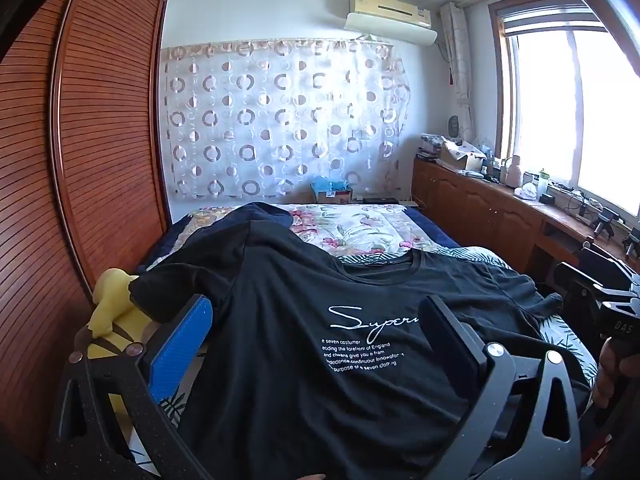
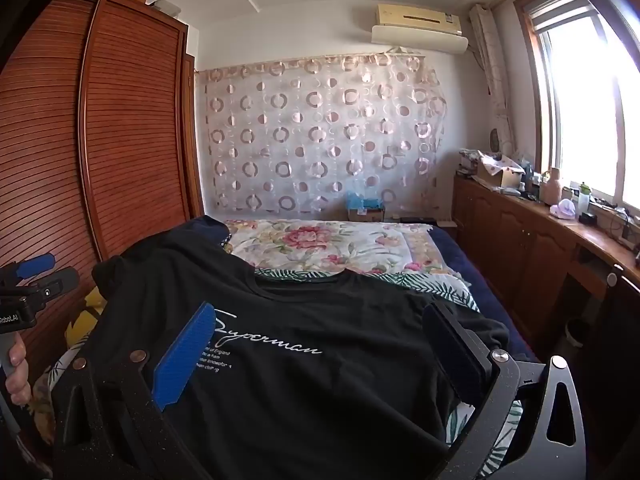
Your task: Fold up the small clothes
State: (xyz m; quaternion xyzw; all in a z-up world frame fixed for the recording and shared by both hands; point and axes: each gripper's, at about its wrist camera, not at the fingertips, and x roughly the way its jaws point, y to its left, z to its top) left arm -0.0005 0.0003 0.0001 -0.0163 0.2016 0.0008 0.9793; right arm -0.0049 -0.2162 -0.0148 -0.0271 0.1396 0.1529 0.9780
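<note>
A black T-shirt (image 1: 320,320) with white "Superman" lettering lies face up on the bed, collar toward the far wall; it also shows in the right wrist view (image 2: 320,344). Its left sleeve side is bunched up. My left gripper (image 1: 316,340) is open, its blue pad (image 1: 180,352) off the shirt's left edge and its black finger over the print. My right gripper (image 2: 320,348) is open above the shirt's lower right part, with its blue pad (image 2: 184,356) over the lettering. Neither holds cloth.
The bed (image 2: 340,244) has a floral quilt beyond the shirt. A yellow plush toy (image 1: 112,320) lies at the left beside the slatted wooden wardrobe (image 1: 80,140). A wooden cabinet (image 2: 520,232) with clutter runs along the window at right.
</note>
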